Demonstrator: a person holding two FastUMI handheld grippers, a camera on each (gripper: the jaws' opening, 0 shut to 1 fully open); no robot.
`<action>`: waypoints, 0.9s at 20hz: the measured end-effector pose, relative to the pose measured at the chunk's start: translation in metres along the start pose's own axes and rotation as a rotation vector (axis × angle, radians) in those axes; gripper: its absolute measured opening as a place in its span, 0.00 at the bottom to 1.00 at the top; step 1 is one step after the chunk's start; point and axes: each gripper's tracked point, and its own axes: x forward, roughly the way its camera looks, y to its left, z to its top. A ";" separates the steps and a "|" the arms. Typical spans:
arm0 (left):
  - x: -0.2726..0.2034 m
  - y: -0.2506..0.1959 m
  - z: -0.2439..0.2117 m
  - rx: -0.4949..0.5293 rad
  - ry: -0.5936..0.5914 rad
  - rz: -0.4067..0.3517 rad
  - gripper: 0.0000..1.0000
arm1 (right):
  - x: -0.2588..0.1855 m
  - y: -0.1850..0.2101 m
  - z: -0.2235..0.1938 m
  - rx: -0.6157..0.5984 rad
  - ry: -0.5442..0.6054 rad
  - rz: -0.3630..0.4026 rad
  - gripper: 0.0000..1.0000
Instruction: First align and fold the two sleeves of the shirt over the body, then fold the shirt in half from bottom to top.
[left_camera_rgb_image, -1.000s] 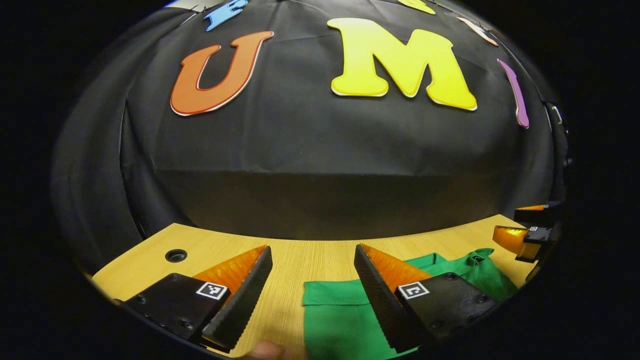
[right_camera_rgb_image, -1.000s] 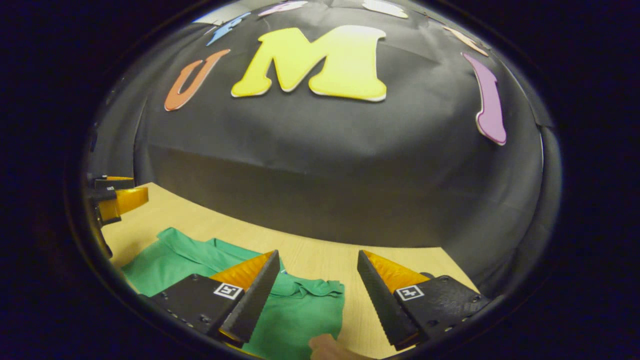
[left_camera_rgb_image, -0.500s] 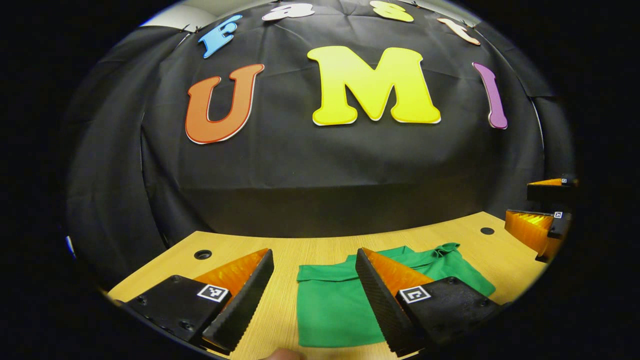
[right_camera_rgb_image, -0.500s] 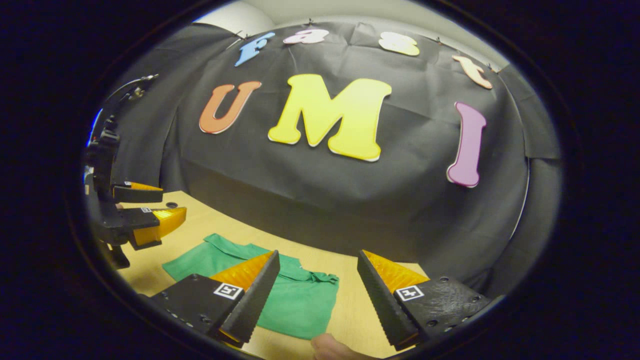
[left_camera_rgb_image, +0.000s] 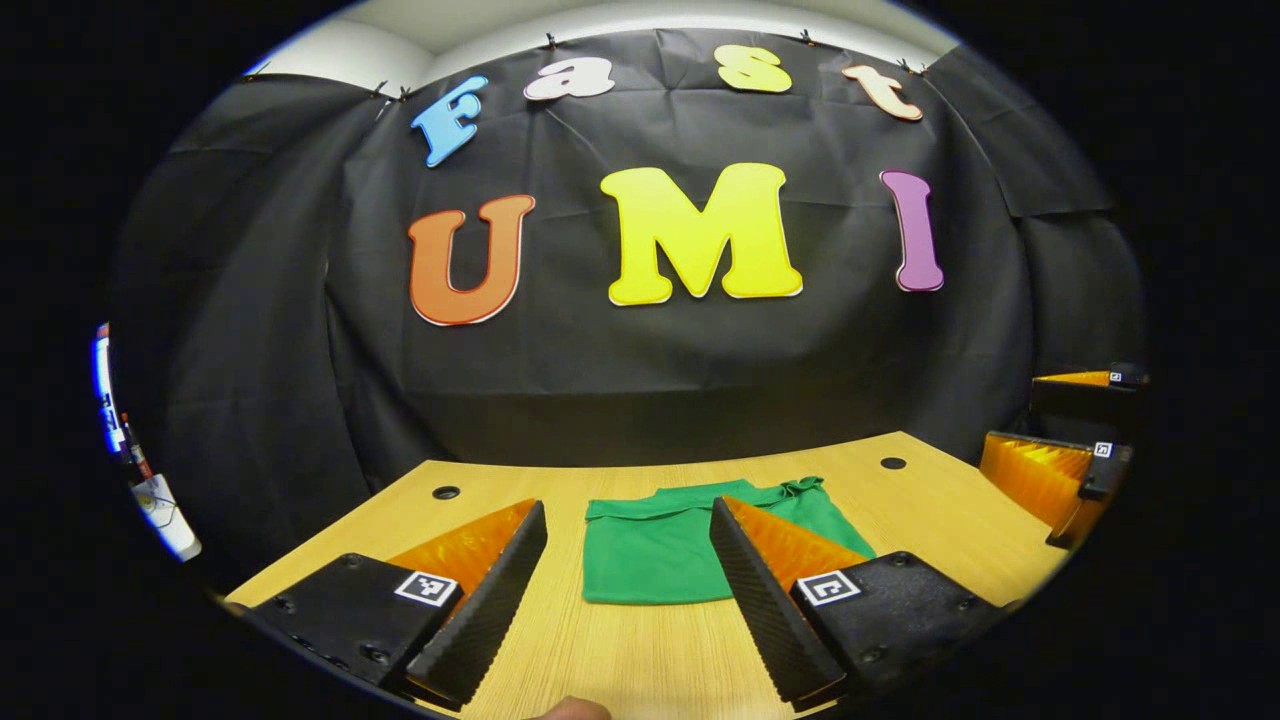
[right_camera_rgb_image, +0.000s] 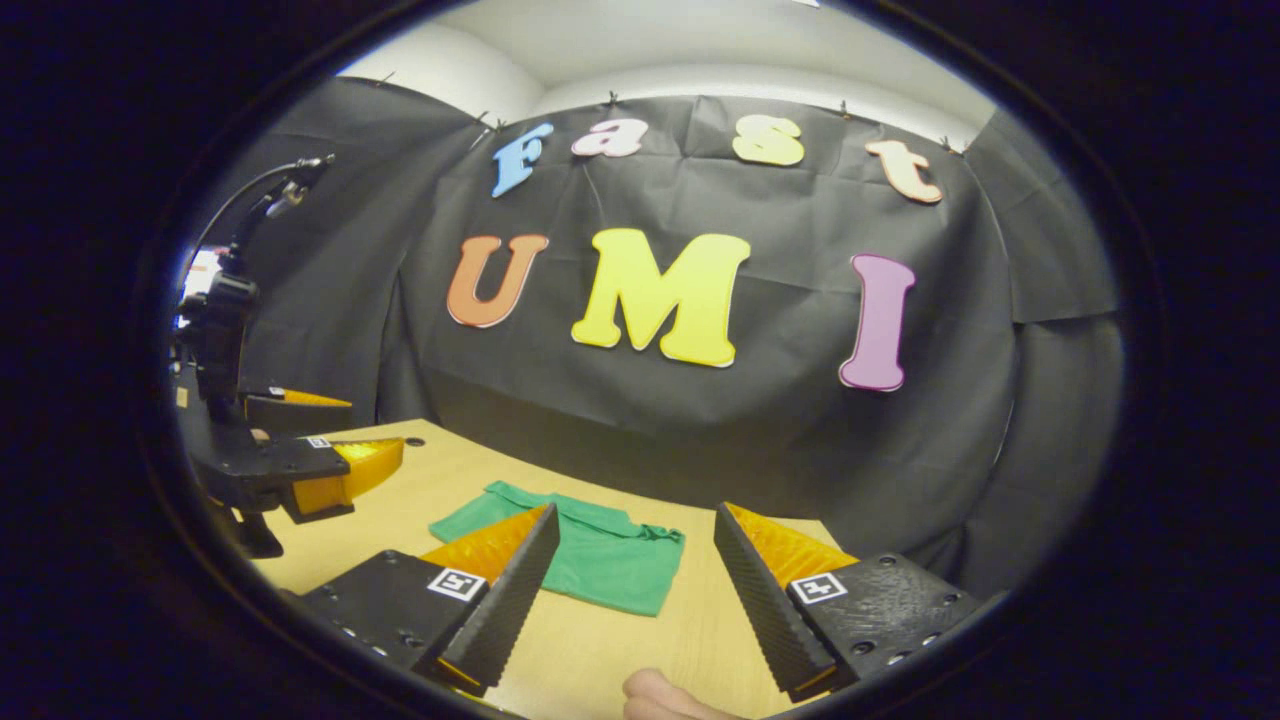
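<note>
The green shirt (left_camera_rgb_image: 660, 545) lies folded into a compact rectangle on the wooden table (left_camera_rgb_image: 640, 660), collar at its far edge. My left gripper (left_camera_rgb_image: 628, 585) is open, held back from the shirt's near edge with nothing between its fingers. In the right gripper view the same shirt (right_camera_rgb_image: 610, 565) lies ahead and left of the right gripper (right_camera_rgb_image: 632, 590), which is also open and empty. The right gripper (left_camera_rgb_image: 1060, 455) also appears at the right edge of the left gripper view, and the left gripper (right_camera_rgb_image: 320, 460) at the left of the right gripper view.
Round cable holes (left_camera_rgb_image: 446, 492) (left_camera_rgb_image: 893, 463) sit near the table's far corners. The black cloth wall (left_camera_rgb_image: 640, 350) closes off the back. A fingertip (right_camera_rgb_image: 660, 695) of the holding hand shows at the bottom. Bare wood surrounds the shirt.
Both grippers have pulled back and up from the folded shirt, which now sits farther off and smaller in both views. Both stay open.
</note>
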 end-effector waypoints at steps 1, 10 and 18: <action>-0.013 -0.002 -0.002 0.004 -0.005 0.006 1.00 | -0.017 0.000 -0.005 0.016 0.006 0.010 0.92; -0.084 -0.020 -0.011 -0.058 -0.071 -0.010 1.00 | -0.108 -0.039 -0.025 0.036 -0.049 -0.109 0.95; -0.071 -0.016 -0.020 -0.063 -0.019 0.006 1.00 | -0.091 -0.038 -0.038 0.088 -0.046 -0.126 0.96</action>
